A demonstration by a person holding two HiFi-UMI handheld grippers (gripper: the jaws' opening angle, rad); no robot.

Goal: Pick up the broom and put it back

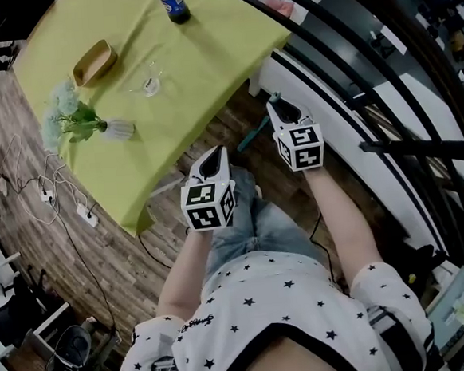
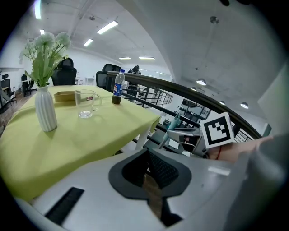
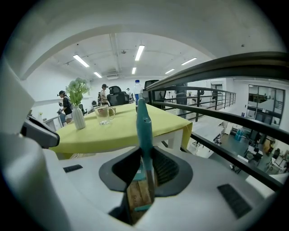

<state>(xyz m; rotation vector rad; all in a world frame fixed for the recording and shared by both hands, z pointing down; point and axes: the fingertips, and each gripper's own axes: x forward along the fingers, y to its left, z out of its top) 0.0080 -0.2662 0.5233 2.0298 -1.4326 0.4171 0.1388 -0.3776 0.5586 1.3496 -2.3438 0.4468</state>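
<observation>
In the right gripper view the broom's teal handle (image 3: 143, 128) rises straight up between the jaws, and my right gripper (image 3: 143, 155) is shut on it. From the head view only a short slanted piece of this handle (image 1: 253, 135) shows, just left of the right gripper (image 1: 277, 107), low beside the table's corner. The brush end is hidden. My left gripper (image 1: 213, 163) hangs lower left of it, over the person's legs. Its pads (image 2: 162, 169) meet at the tips with nothing between them, and its view catches the teal handle (image 2: 174, 121).
A table with a yellow-green cloth (image 1: 206, 55) carries a bottle (image 1: 174, 3), a glass (image 1: 151, 83), a wooden tray (image 1: 94, 62) and a white vase of flowers (image 1: 117, 130). A dark railing (image 1: 383, 73) runs along the right. Cables (image 1: 57, 198) lie on the wooden floor at left.
</observation>
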